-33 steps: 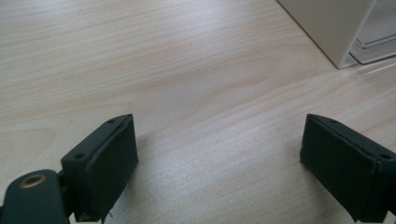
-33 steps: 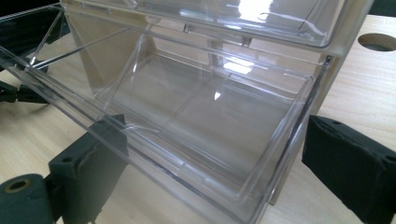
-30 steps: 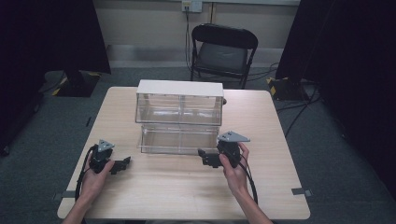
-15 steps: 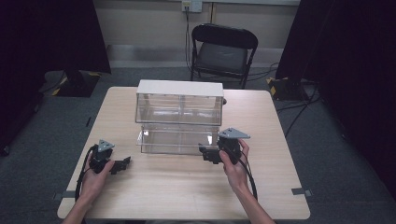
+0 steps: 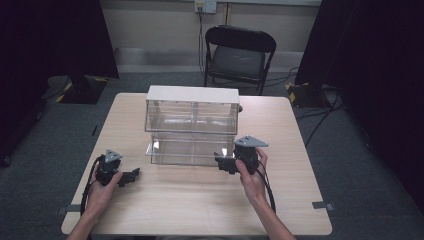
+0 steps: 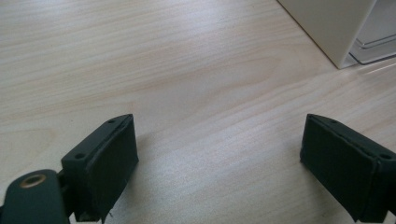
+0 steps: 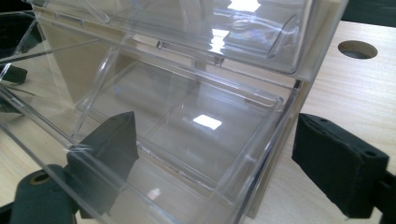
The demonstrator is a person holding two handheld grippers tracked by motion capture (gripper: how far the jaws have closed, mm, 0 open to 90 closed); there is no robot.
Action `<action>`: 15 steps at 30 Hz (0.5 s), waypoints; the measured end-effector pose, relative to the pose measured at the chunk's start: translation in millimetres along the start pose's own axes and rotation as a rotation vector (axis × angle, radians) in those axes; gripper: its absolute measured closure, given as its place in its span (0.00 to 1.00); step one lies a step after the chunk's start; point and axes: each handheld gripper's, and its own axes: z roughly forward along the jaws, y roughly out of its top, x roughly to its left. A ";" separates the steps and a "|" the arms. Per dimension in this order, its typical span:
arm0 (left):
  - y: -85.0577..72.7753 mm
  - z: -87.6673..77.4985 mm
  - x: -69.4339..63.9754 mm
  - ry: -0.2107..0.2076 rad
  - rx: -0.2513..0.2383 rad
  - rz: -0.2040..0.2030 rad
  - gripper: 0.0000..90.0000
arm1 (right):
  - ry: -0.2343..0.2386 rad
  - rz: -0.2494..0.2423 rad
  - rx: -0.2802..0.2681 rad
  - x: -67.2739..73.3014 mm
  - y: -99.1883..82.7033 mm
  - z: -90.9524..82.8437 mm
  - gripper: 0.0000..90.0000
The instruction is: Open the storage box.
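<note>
We see one tabletop [image 5: 200, 210] of pale wood, and on it one clear plastic cabinet [image 5: 192, 107] with a white top, standing toward the far middle. It has two levels: the upper one is shut, and one lower drawer [image 5: 190, 150] is pulled out toward us, past the cabinet's front edge.

There are two hand-held grippers, one in each hand. The left hand-held gripper [image 5: 131, 176] rests on the tabletop well left of the drawer, released, its two jaws wide apart with bare wood between them and nothing held. The right hand-held gripper [image 5: 223, 164] sits at the drawer's right front corner, also released; in the right gripper view its jaws straddle that corner, one behind the clear wall, one outside.

Open tabletop lies in front of the drawer and on both sides. One black chair [image 5: 239, 55] stands beyond the far edge.
</note>
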 end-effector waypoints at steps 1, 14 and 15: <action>0.0 0.0 0.1 0.000 0.000 0.002 0.12 | 0.000 -0.004 -0.001 -0.3 0.6 -0.3 0.15; 0.0 0.0 0.1 0.000 0.001 0.002 0.12 | -0.014 -0.010 -0.025 0.4 6.0 -0.7 0.15; 0.0 0.0 0.0 0.000 0.000 0.000 0.12 | -0.012 -0.009 -0.027 0.4 6.4 -0.5 0.15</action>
